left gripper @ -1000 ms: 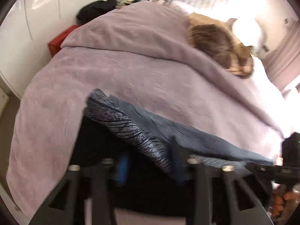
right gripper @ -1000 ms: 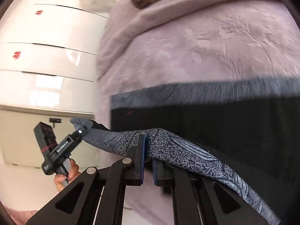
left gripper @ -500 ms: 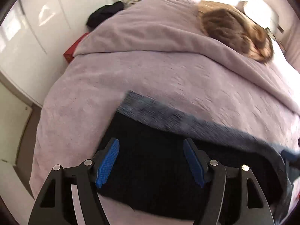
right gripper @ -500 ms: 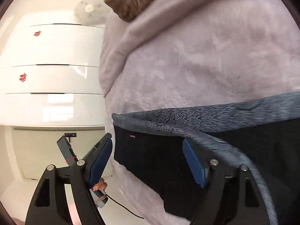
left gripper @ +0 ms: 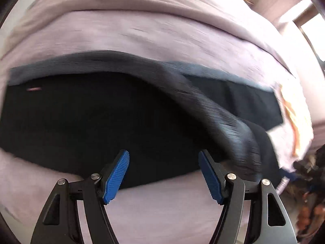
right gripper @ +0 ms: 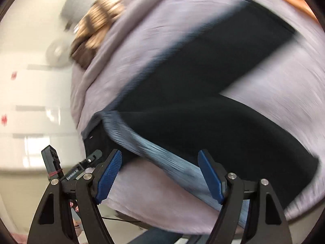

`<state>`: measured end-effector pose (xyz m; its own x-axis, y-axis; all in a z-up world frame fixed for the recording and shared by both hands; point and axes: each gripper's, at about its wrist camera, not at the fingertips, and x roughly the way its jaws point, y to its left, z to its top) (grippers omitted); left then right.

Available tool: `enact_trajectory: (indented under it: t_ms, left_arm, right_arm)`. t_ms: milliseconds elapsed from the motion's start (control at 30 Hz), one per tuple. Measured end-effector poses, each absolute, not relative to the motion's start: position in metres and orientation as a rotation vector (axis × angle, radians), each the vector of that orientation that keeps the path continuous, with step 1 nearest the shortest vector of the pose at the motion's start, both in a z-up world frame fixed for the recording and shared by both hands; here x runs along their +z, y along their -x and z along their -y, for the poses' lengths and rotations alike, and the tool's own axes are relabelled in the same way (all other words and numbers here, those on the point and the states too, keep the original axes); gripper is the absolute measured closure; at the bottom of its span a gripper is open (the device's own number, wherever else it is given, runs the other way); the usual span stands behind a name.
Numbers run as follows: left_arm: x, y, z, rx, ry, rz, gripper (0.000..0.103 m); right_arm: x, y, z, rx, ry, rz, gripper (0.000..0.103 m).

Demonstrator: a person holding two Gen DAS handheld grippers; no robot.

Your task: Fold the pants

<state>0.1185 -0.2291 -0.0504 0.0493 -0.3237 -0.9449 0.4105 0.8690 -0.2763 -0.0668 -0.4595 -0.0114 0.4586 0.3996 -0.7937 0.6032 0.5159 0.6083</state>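
Pants [left gripper: 91,118] lay spread on the lilac bedspread [left gripper: 162,40], dark fabric with a grey-blue band along the far edge, and 1 twisted grey-blue fold [right gripper: 162,158] ran across them toward the near edge of the bedspread. In the right wrist view the garment made 2 dark panels that met in an angle, with bare bedspread between them.

The left gripper [left gripper: 163,174] hung spread wide over the near hem of the pants, its blue pads [left gripper: 116,175] apart and pinching nothing. The right gripper [right gripper: 159,175] was likewise splayed, with the twisted fold passing between its jaws but not clamped.

The likely risk was that twisted fold: if either gripper closed on it as it lay, a crease would probably be locked in, and the next fold would come out crooked. The 2 panels also sat out of line, so folding them over without squaring them first could leave uneven edges. The plush bedspread might catch in a low grasp and lift with the cloth.

Both views were smeared by motion, so seams, waistband and cuffs could not be told apart. The lower part of the fold dropped past the bedspread edge behind the right gripper. A brown patterned thing [right gripper: 95,26] lay beyond the pants, too blurred to name.
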Motion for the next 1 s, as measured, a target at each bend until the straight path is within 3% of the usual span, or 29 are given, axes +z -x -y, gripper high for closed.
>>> enact_trajectory:
  t_ms: [167,367,533,767,867,900,933,967,1000]
  left_arm:
    - [-0.067,-0.107,0.282,-0.679,-0.092,-1.466,0.031]
    - [-0.085,-0.1,0.314,-0.755,-0.157,-1.483,0.031]
    - [-0.083,-0.091,0.324,-0.793,-0.182,-1.459,0.031]
    - [-0.093,-0.084,0.329,-0.793,-0.218,-1.469,0.031]
    - [-0.096,-0.085,0.334,-0.771,-0.218,-1.482,0.031]
    - [-0.095,-0.085,0.335,-0.765,-0.216,-1.48,0.031]
    - [-0.094,-0.084,0.336,-0.754,-0.215,-1.473,0.033]
    - [-0.092,-0.084,0.335,-0.751,-0.209,-1.469,0.049]
    - [-0.088,-0.084,0.337,-0.765,-0.186,-1.482,0.059]
  right_arm:
    - [-0.025,0.169,0.49,-0.338,-1.2,-1.093,0.023]
    - [-0.059,0.234,0.498,-0.467,-1.356,-0.979,0.023]
    - [-0.082,0.255,0.478,-0.401,-1.528,-0.905,0.047]
    - [-0.094,0.263,0.475,-0.309,-1.651,-0.901,0.053]
    - [-0.104,0.266,0.48,-0.275,-1.698,-0.982,0.053]
    - [-0.108,0.264,0.479,-0.266,-1.703,-1.012,0.06]
    - [-0.11,0.261,0.478,-0.259,-1.704,-1.053,0.077]
    - [-0.111,0.258,0.478,-0.248,-1.703,-1.08,0.088]
    - [-0.108,0.255,0.478,-0.232,-1.707,-1.077,0.091]
